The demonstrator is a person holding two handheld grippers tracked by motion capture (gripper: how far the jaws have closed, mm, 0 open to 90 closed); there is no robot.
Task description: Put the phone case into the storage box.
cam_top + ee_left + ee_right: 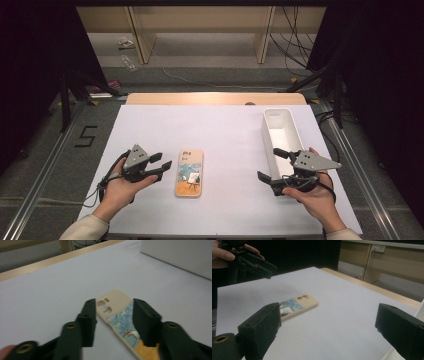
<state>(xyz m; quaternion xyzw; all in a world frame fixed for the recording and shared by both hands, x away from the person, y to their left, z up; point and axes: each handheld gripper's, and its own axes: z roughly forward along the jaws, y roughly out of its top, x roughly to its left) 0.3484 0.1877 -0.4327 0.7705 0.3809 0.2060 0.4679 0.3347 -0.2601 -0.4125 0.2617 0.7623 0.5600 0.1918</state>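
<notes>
- The phone case [189, 173] is laid flat on the white table [225, 130], near the front edge, left of centre.
- The left gripper [161, 165] is held just left of the case, its jaws partly spread, nothing gripped.
- The right gripper [270, 165] is held wide and empty beside the white tray [280, 131] at the right.
</notes>
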